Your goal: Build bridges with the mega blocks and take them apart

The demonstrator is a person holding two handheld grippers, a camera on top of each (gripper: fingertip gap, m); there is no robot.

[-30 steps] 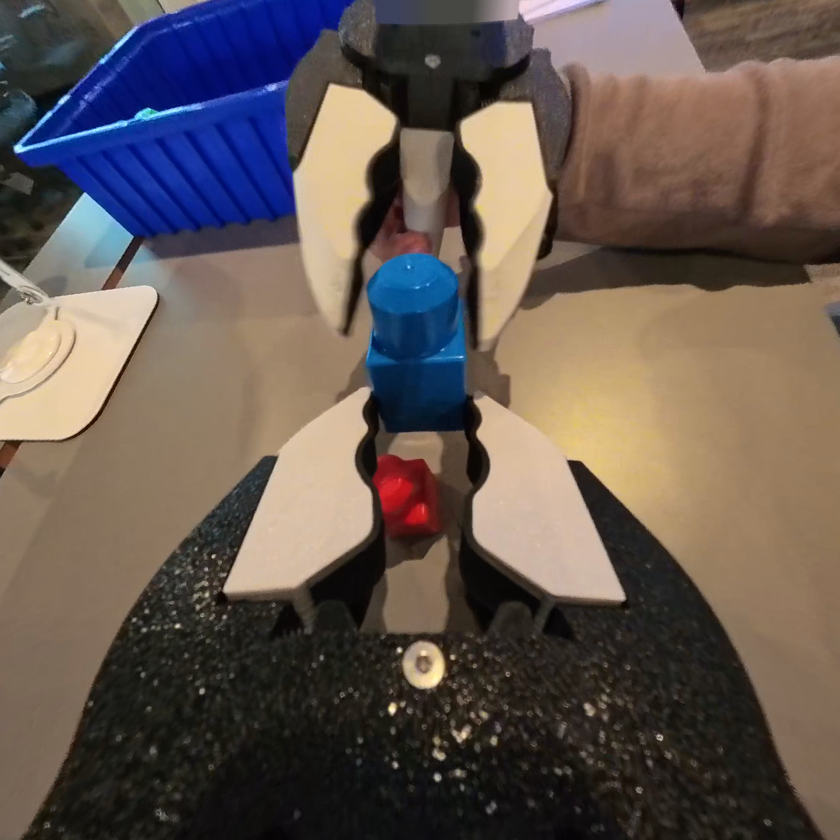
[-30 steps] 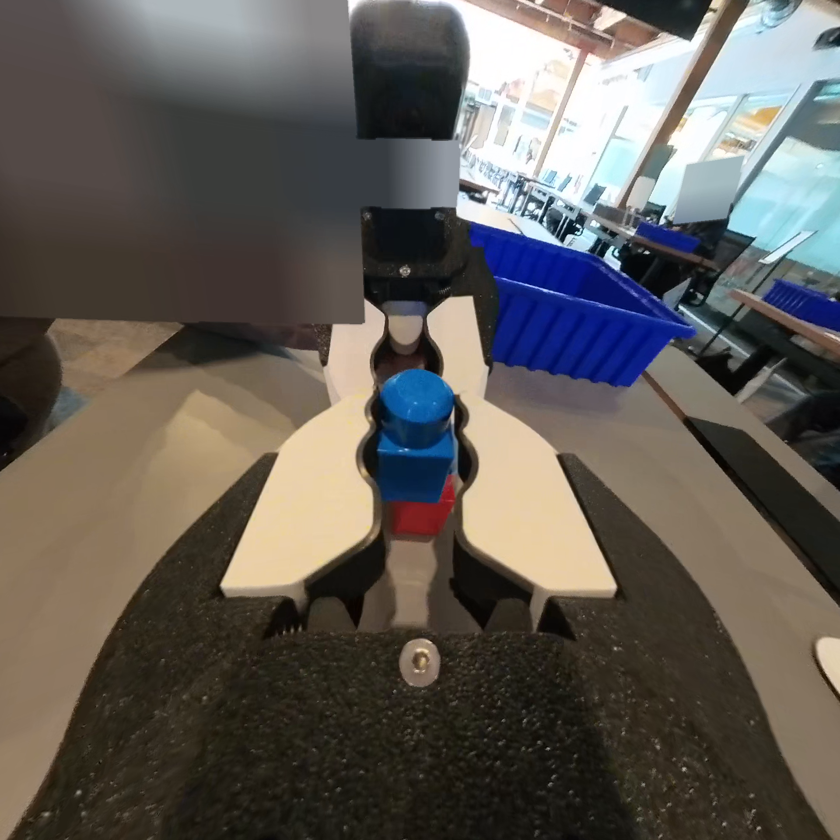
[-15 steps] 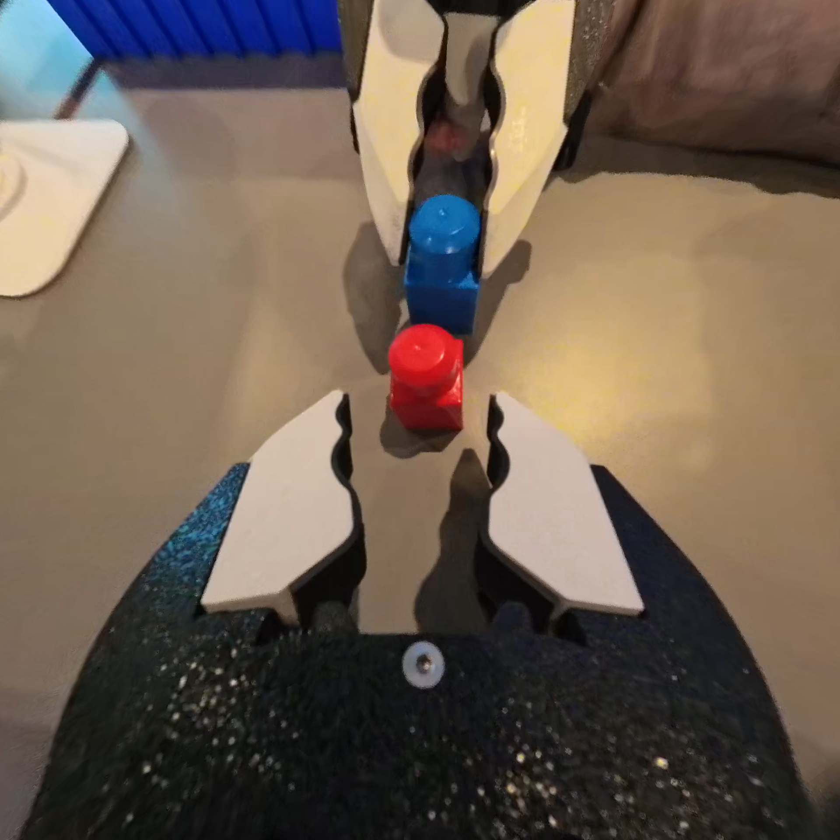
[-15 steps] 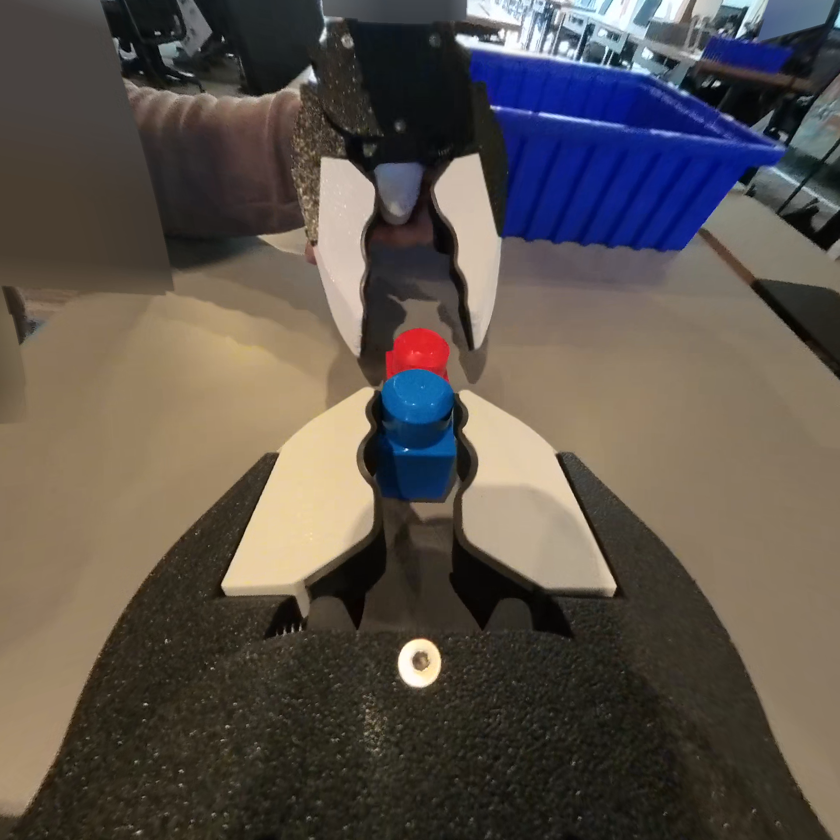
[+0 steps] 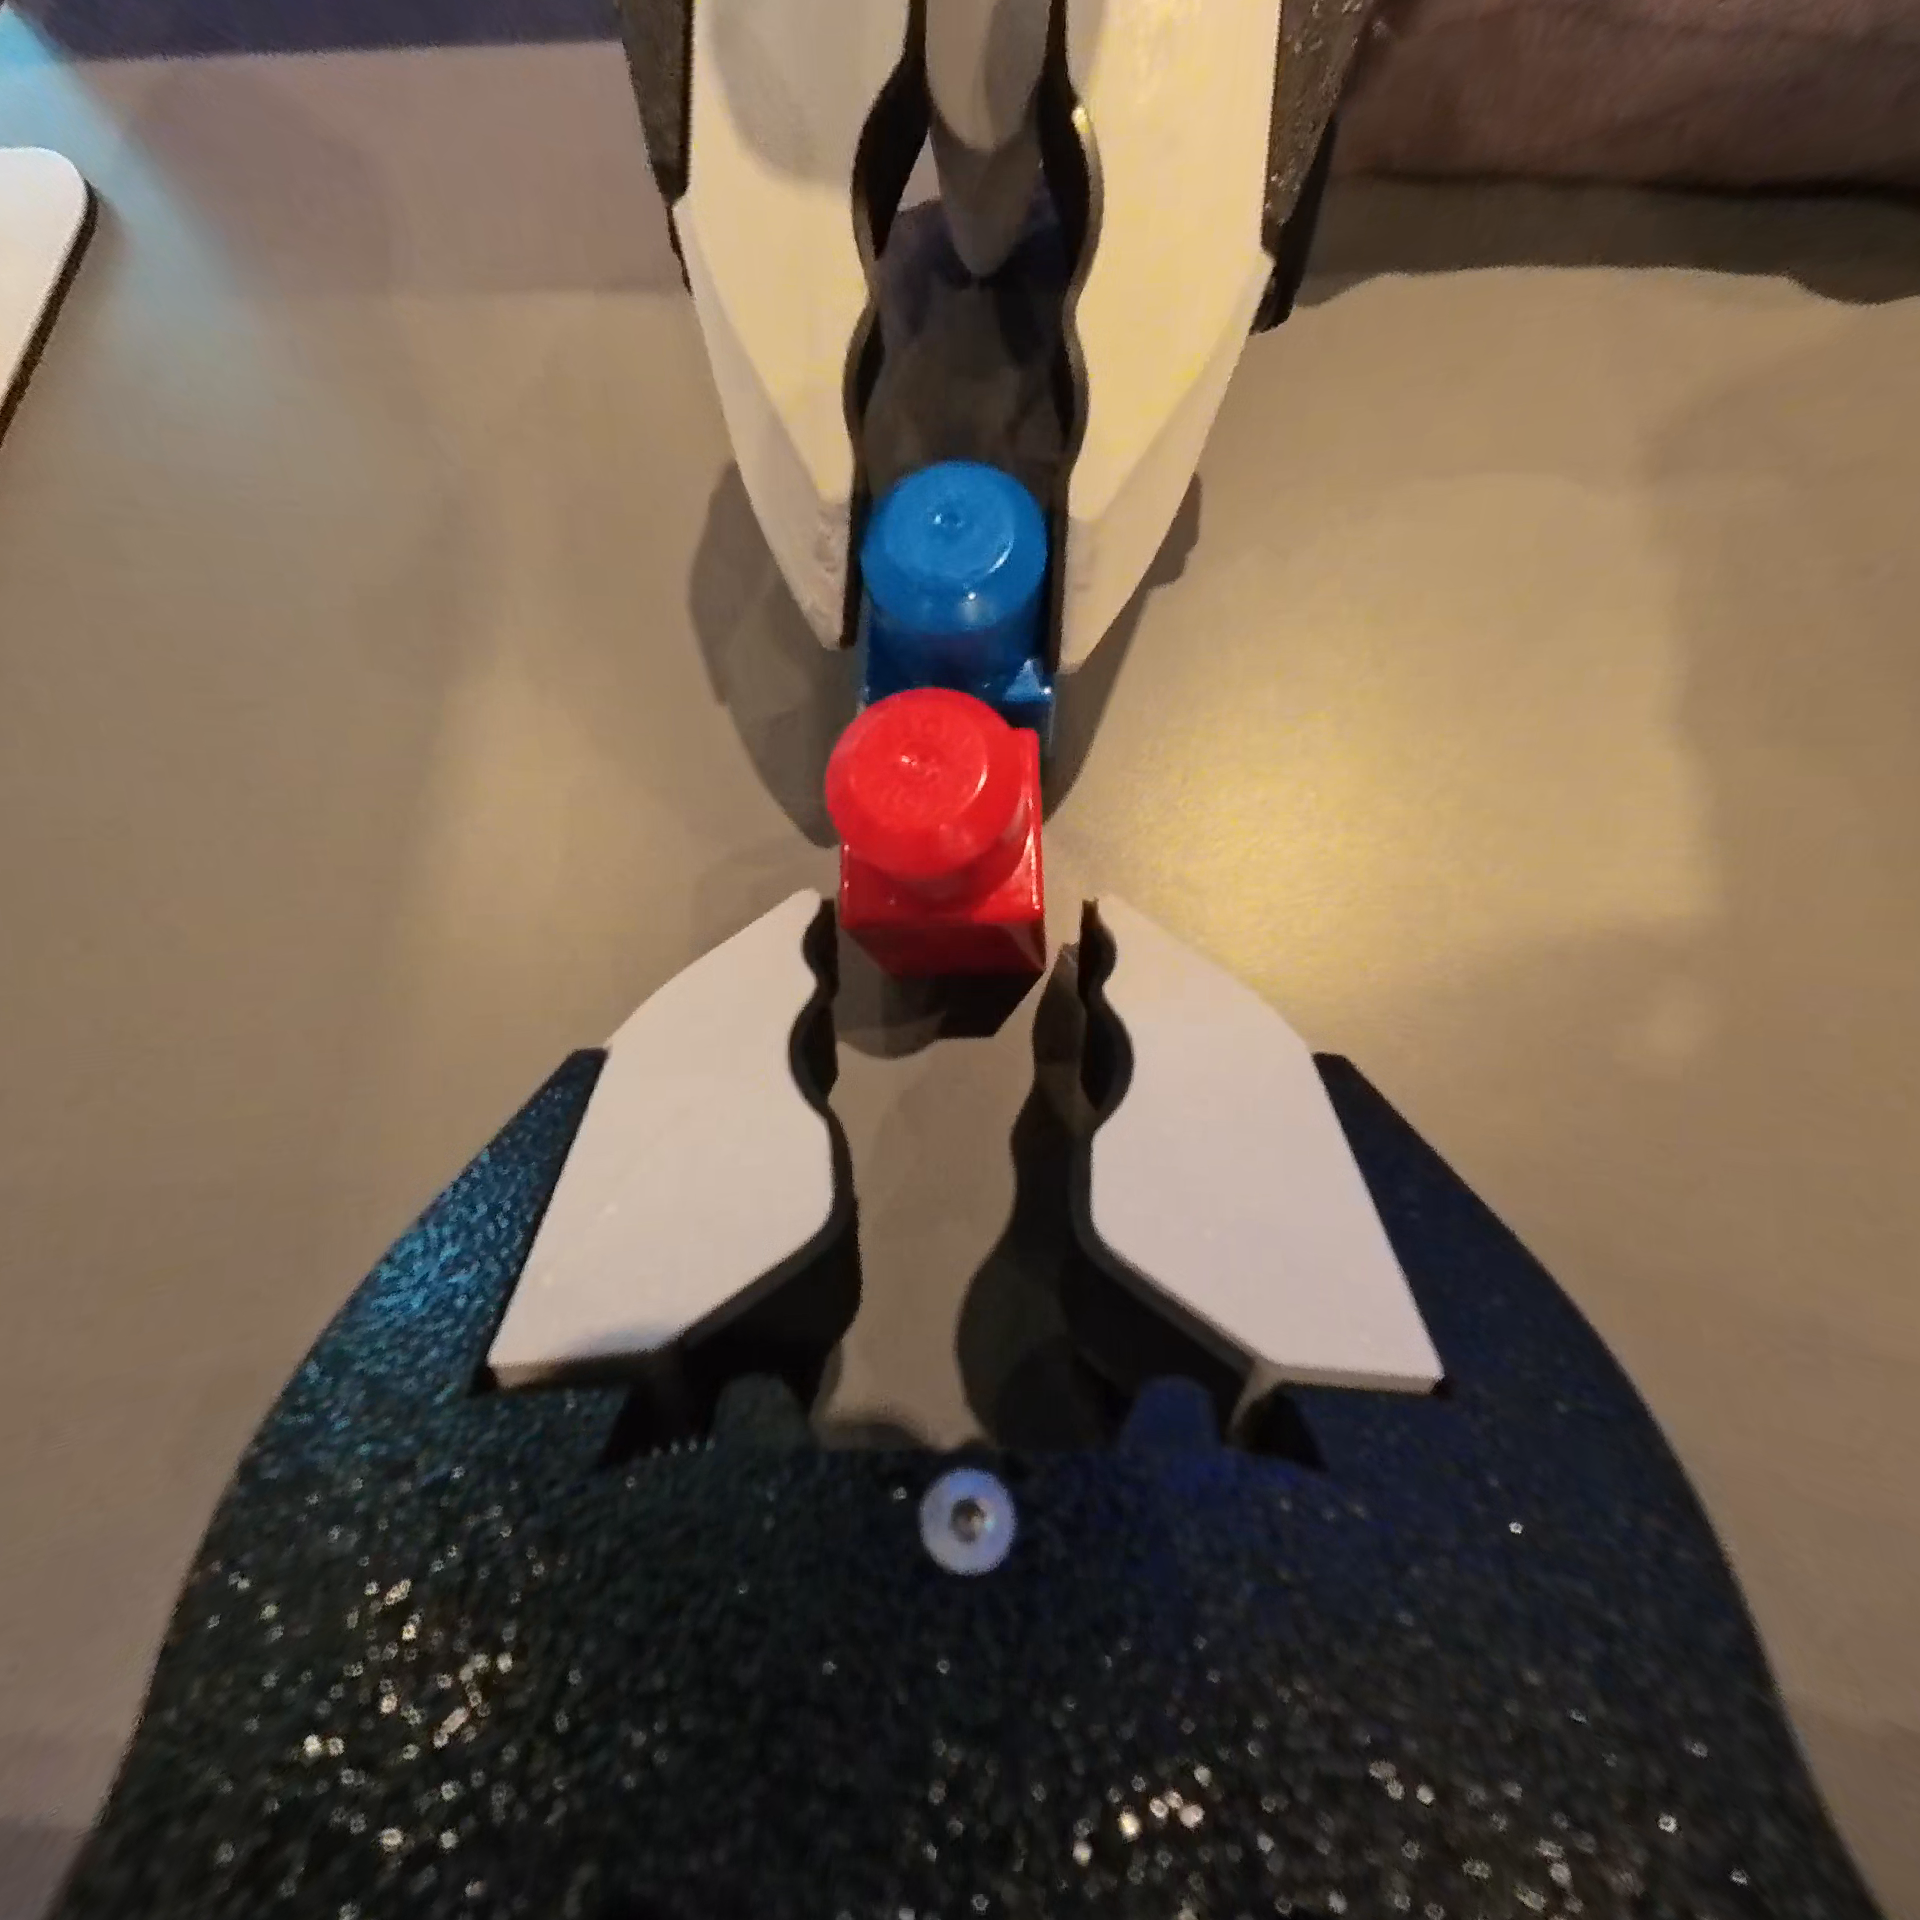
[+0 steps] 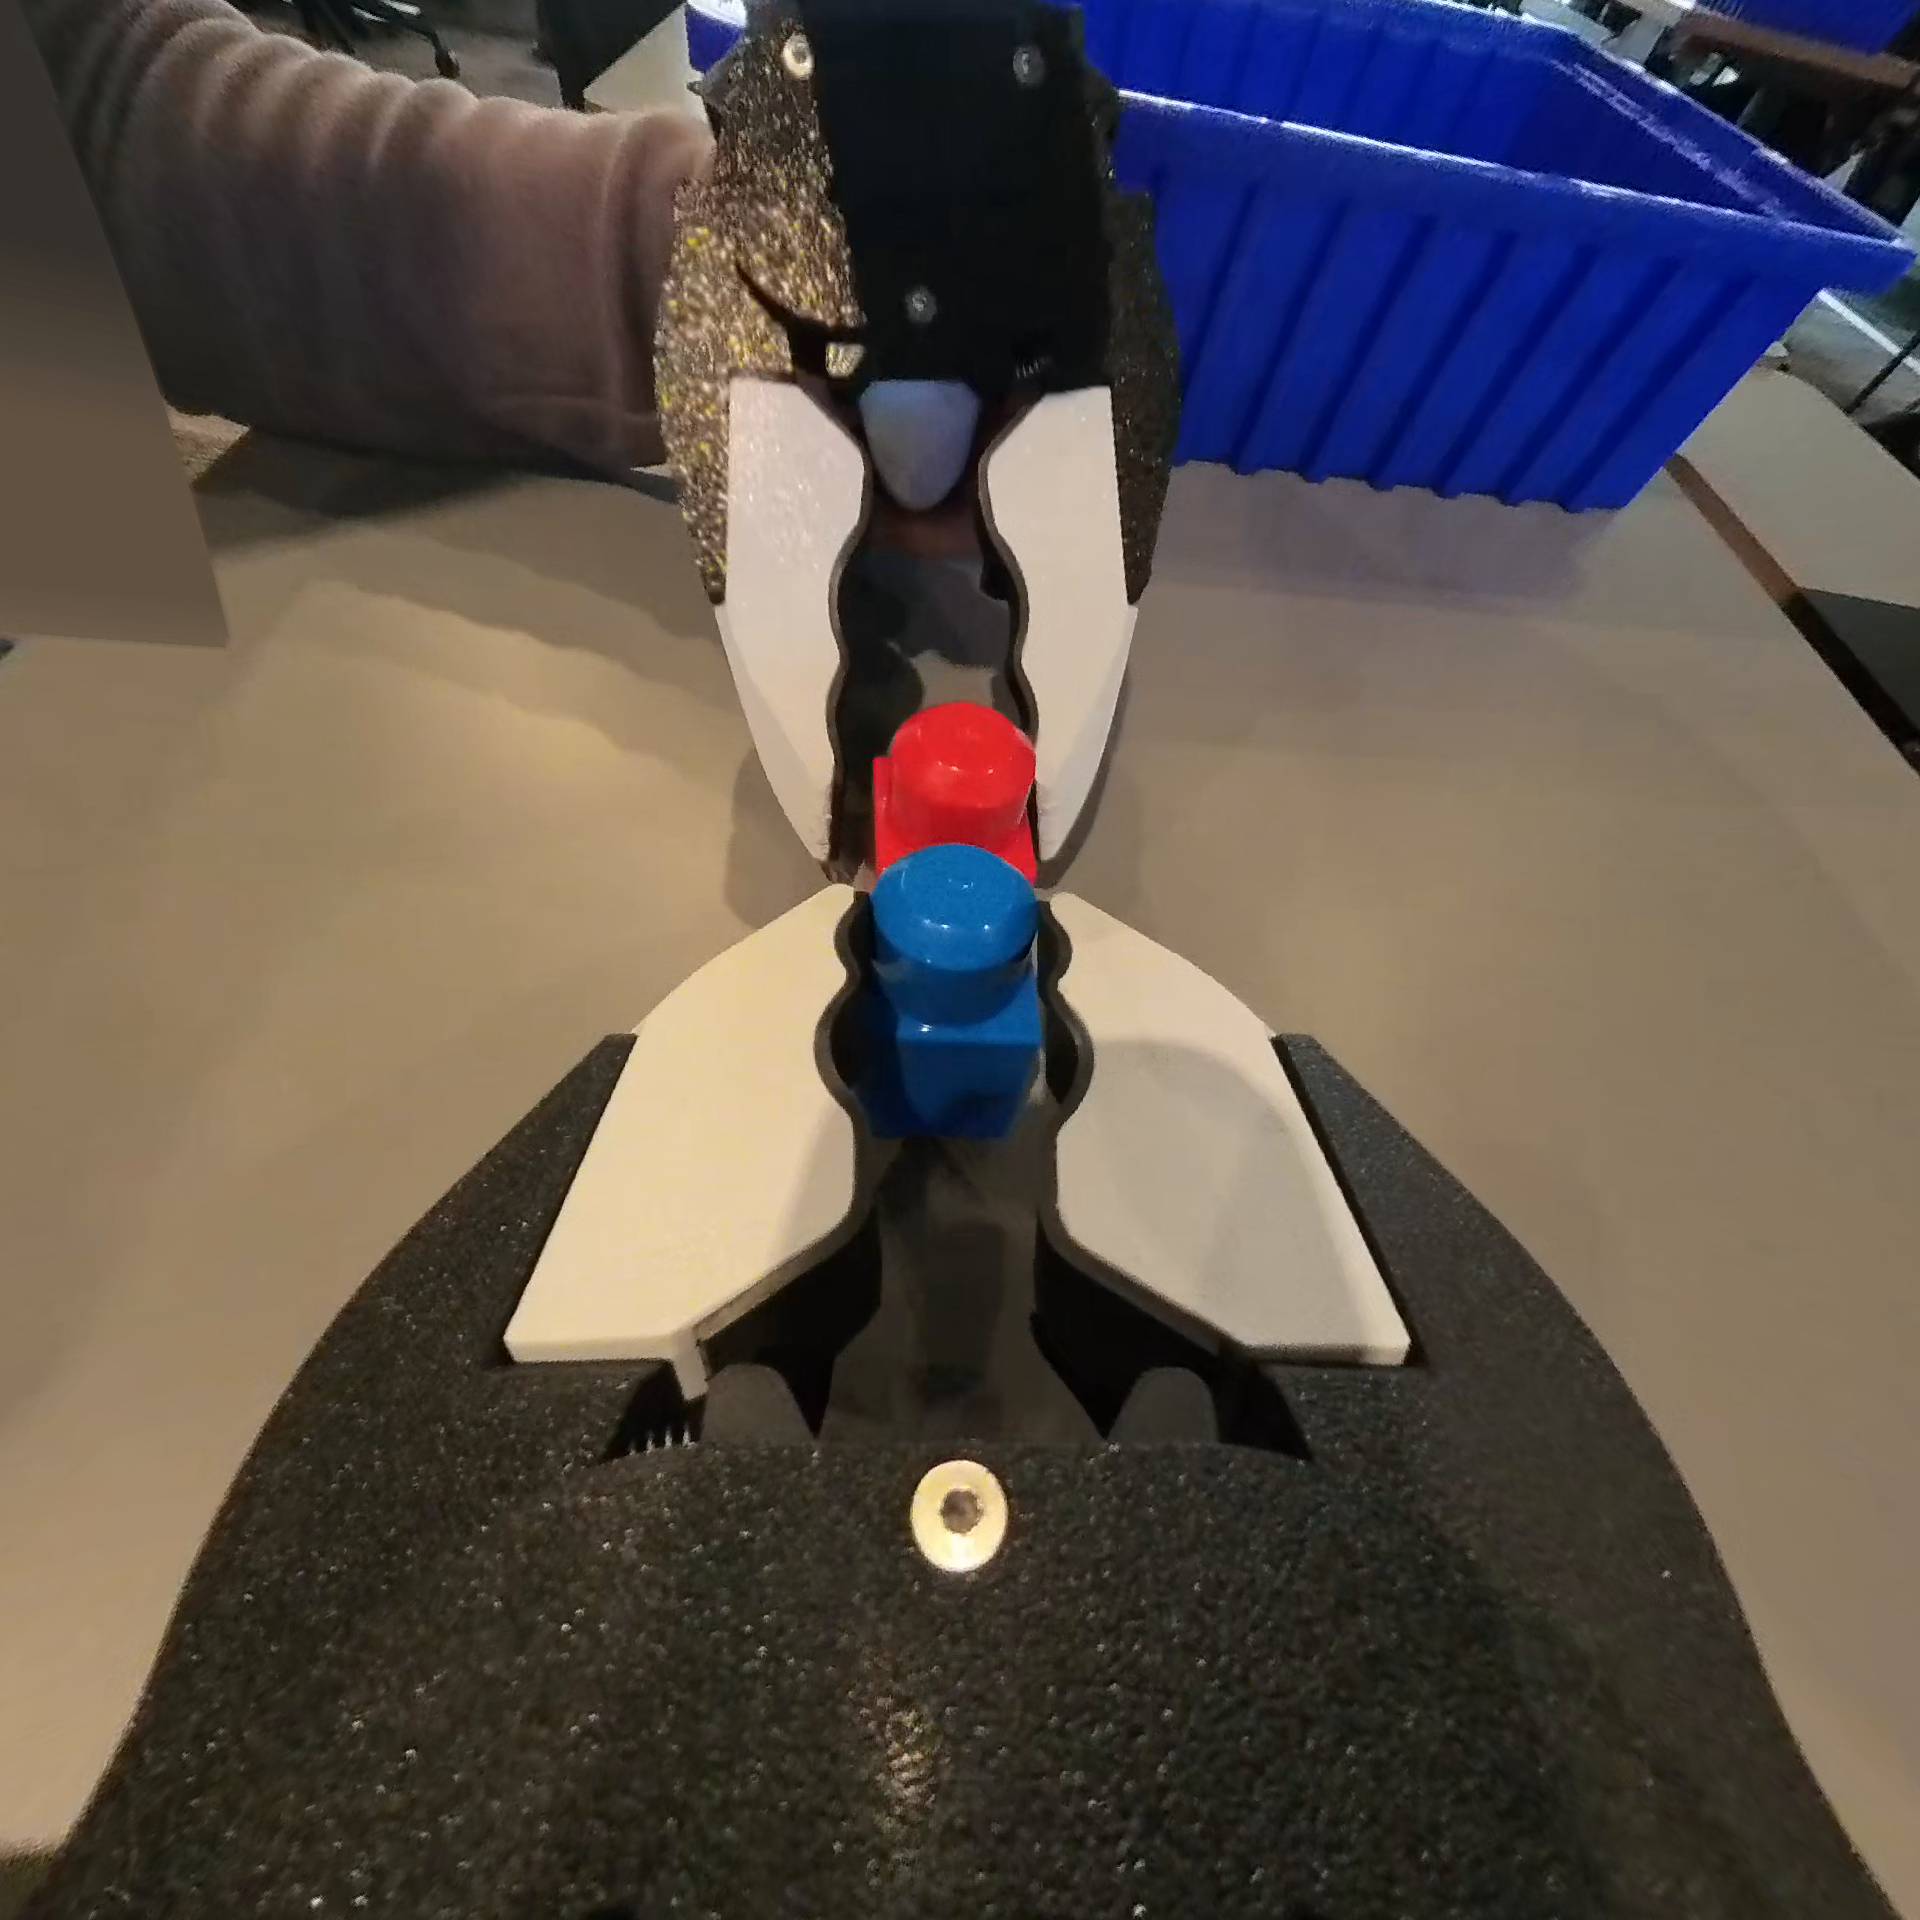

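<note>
- The grey table [image 6: 364, 831] carries everything; a ribbed blue bin [image 6: 1455, 312] sits at its far edge in the right wrist view.
- A sleeve [image 6: 364, 260] reaches in behind the left gripper.
- The right gripper [image 6: 951, 997] has its fingers closed against the sides of the blue block [image 6: 956, 1029].
- The left gripper [image 5: 940, 935] is spread a little wider than the red block [image 5: 940, 883], not clamping it.
- Both blocks are glossy single-stud cubes, standing upright on the table, side by side and touching or nearly so.
</note>
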